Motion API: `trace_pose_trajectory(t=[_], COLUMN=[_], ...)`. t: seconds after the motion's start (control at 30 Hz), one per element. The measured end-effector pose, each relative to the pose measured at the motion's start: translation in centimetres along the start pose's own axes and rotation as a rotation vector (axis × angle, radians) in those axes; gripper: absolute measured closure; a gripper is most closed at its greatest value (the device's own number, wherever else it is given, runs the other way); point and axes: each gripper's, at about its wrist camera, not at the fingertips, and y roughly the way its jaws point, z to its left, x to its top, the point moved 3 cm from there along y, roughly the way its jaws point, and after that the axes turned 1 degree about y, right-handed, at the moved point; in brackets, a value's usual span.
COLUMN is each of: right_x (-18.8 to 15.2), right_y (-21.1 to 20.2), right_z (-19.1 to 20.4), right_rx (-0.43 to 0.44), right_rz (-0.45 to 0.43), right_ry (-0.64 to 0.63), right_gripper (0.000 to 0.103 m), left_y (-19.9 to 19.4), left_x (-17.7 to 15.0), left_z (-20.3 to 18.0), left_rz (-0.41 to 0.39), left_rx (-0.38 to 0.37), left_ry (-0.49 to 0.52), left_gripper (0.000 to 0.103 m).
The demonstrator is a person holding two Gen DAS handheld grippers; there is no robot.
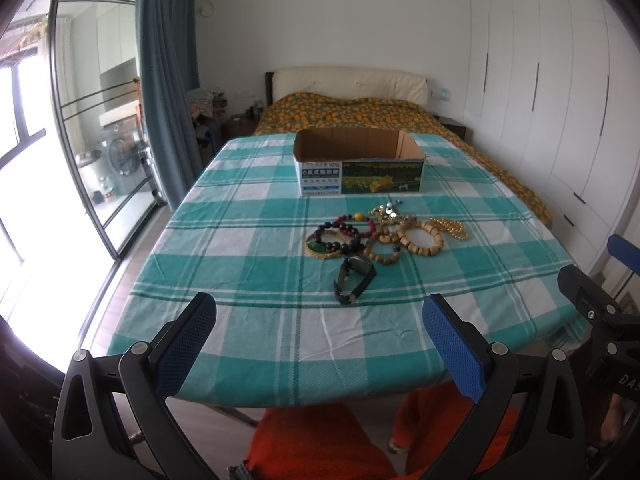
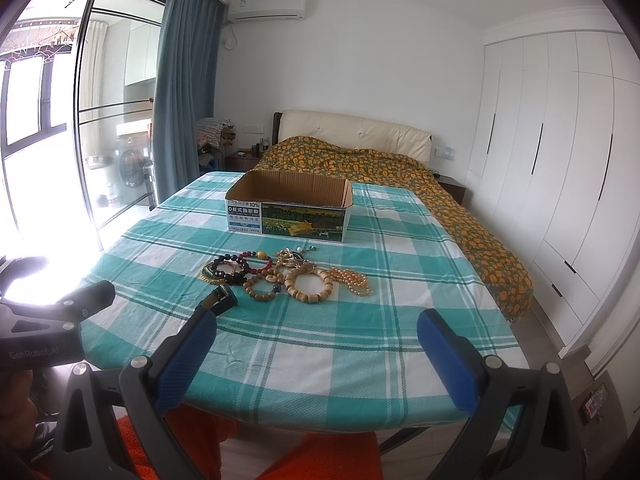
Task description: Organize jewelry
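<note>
Teal and white checked cloth [image 1: 280, 208] covers the table, and all the jewellery lies on it in one loose heap [image 1: 384, 232] near the middle, just in front of an open cardboard box [image 1: 358, 166]. I think the box stands there to receive the pieces, because its top is cut open and, as far as I can see, nothing is inside. In the heap I see a dark bead bracelet [image 1: 344, 232] with red beads and one amber bead, wooden bead bracelets [image 1: 420, 238], a string of golden pearls [image 1: 452, 228], and some tangled gold chains [image 1: 386, 212]. A black wristwatch [image 1: 354, 278] lies nearest to the person, a little apart from the rest, so it seems the easiest piece to take first. The left gripper [image 1: 320, 320] hovers over the near edge of the table with its blue pads spread wide, holding nothing. The right gripper [image 2: 316, 332] is the same, spread and empty, beside it. The box front carries "10%" and Chinese characters, beside a printed green landscape. On the body of the left gripper, seen from the right camera, I read "GenRobot.AI".
</note>
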Motion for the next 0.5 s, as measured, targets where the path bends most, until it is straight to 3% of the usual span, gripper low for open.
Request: trace_pose_trajectory(t=[0.5], right_x=[0.08], right_y=[0.11], right_z=[-0.3], right_rx=[-0.001], right_rz=[-0.001], right_ry=[0.007], right_gripper=[0.001], left_y=[0.33], left_x=[-0.09], left_z=[0.25], left_rz=[0.018], left_rx=[-0.01], left_ry=[-0.011], left_gripper=[0.0])
